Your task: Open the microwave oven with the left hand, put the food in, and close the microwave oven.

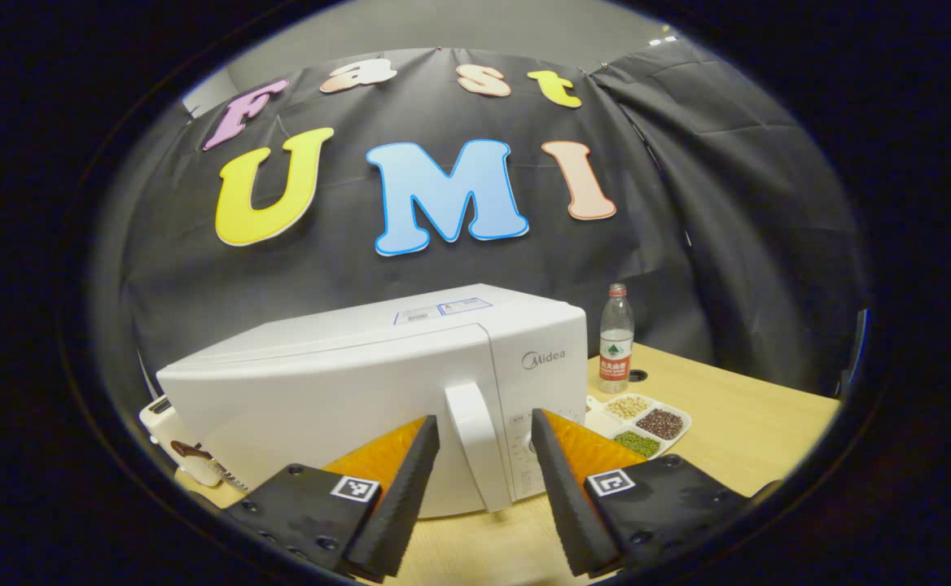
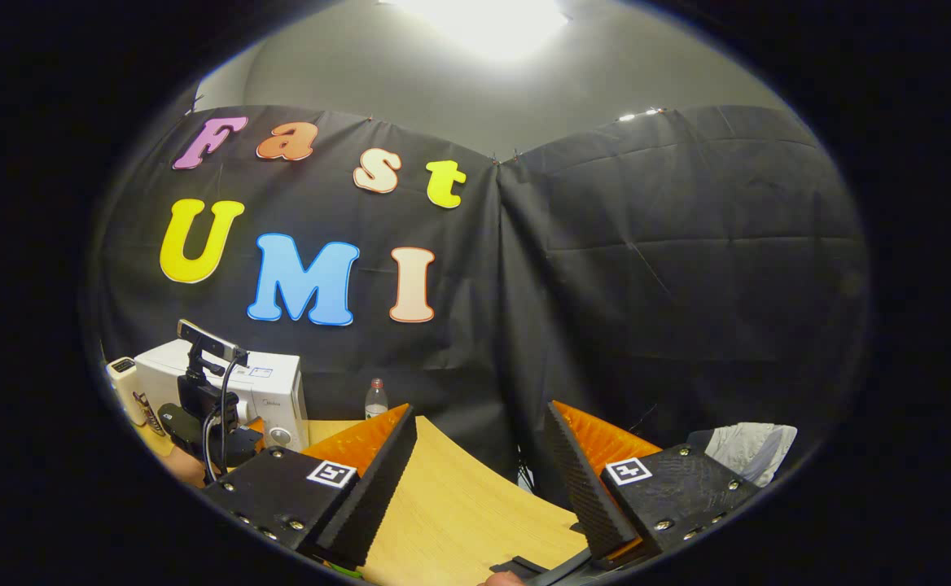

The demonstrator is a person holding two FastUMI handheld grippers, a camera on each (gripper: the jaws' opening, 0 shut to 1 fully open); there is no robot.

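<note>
The microwave (image 1: 378, 391) stood on the worktop (image 1: 736, 423) with its door shut; the left tool (image 1: 484, 464) was spread wide, its fingers flanking the white door handle (image 1: 475, 448) at 12 o'clock without touching it. The right tool (image 2: 484, 472) also hung spread and empty over the worktop's edge, the microwave far off at its 10 o'clock; opening, loading a sectioned food tray (image 1: 642, 423) lying at the microwave's 3 o'clock, and closing all seemingly remained.
</note>
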